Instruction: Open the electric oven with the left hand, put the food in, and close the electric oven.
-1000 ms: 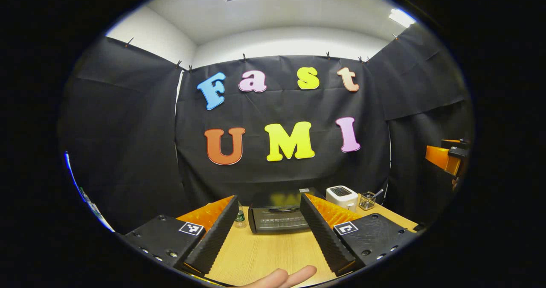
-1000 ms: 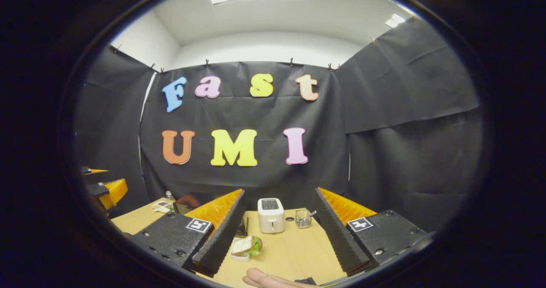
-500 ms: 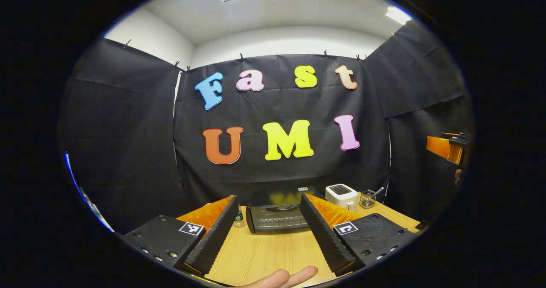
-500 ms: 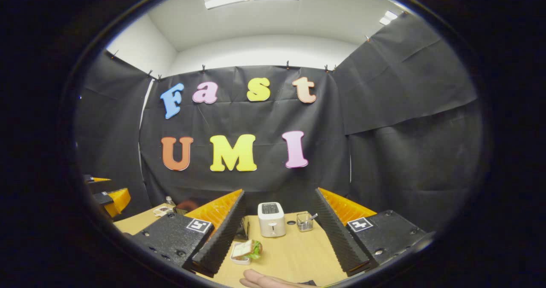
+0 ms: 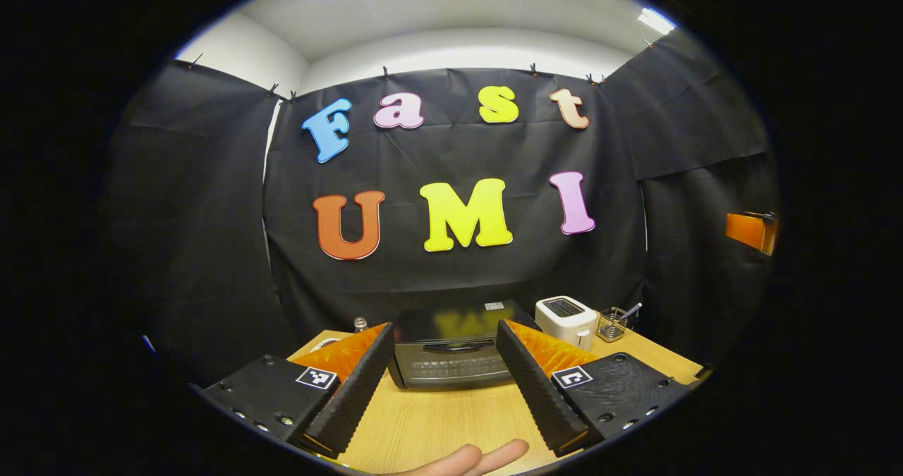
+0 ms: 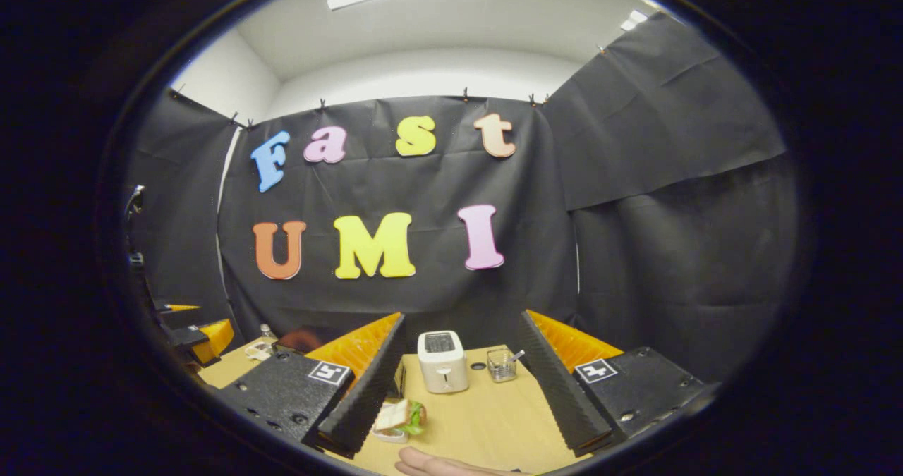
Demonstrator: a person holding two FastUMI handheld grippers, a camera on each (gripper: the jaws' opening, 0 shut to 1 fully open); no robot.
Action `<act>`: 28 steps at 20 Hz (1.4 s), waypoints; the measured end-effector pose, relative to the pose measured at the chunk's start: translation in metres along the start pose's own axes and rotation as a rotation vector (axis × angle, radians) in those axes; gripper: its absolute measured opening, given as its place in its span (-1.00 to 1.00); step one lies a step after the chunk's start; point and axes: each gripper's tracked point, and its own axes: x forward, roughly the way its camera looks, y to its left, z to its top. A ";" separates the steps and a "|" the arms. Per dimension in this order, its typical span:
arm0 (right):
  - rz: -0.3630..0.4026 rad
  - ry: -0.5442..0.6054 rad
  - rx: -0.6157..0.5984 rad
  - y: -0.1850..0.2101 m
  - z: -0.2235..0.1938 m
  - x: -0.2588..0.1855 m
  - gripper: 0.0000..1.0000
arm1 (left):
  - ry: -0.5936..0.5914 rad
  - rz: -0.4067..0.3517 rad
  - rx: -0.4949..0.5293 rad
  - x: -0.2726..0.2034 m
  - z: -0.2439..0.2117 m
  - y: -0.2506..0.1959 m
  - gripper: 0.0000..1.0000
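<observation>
Approaching oven [image 5: 451, 352], door shut, centred at tabletop [image 5: 437, 426] rear | left gripper [image 5: 441, 377] wide open, empty | right gripper [image 6: 458, 384] wide open, empty | sandwich [image 6: 398, 417] near front | next: we reach the door handle.

white toaster [image 6: 441, 362], wire basket [image 6: 501, 364], bottle [image 5: 360, 324]
</observation>
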 end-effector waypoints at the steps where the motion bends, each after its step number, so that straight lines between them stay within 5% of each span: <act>1: -0.005 0.000 -0.010 -0.001 0.001 0.006 0.82 | 0.008 -0.002 -0.001 0.015 -0.002 0.000 0.90; 11: 0.011 -0.007 -0.020 -0.004 0.010 0.035 0.80 | 0.154 -0.028 0.011 0.155 -0.057 -0.018 0.89; 12: 0.011 -0.013 -0.026 -0.005 0.012 0.036 1.00 | 0.188 -0.027 0.023 0.165 -0.067 -0.018 0.89; 14: 0.009 -0.031 -0.041 -0.005 0.017 0.036 1.00 | 0.241 -0.022 0.035 0.182 -0.087 -0.020 0.91; 16: 0.015 -0.036 -0.050 -0.004 0.017 0.034 0.80 | 0.292 -0.019 0.030 0.195 -0.106 -0.020 0.92; 23: 0.003 -0.047 -0.042 -0.013 0.019 0.030 0.82 | 0.449 -0.032 -0.019 0.217 -0.159 -0.020 0.92; 24: 0.002 -0.049 -0.044 -0.012 0.019 0.028 0.80 | 0.461 -0.041 -0.033 0.217 -0.162 -0.021 0.77; 25: 0.005 -0.052 -0.047 -0.012 0.020 0.027 0.80 | 0.459 -0.052 -0.050 0.220 -0.164 -0.023 0.94; 28: 0.009 -0.057 -0.054 -0.009 0.020 0.026 0.82 | 0.465 -0.067 -0.072 0.221 -0.165 -0.022 0.98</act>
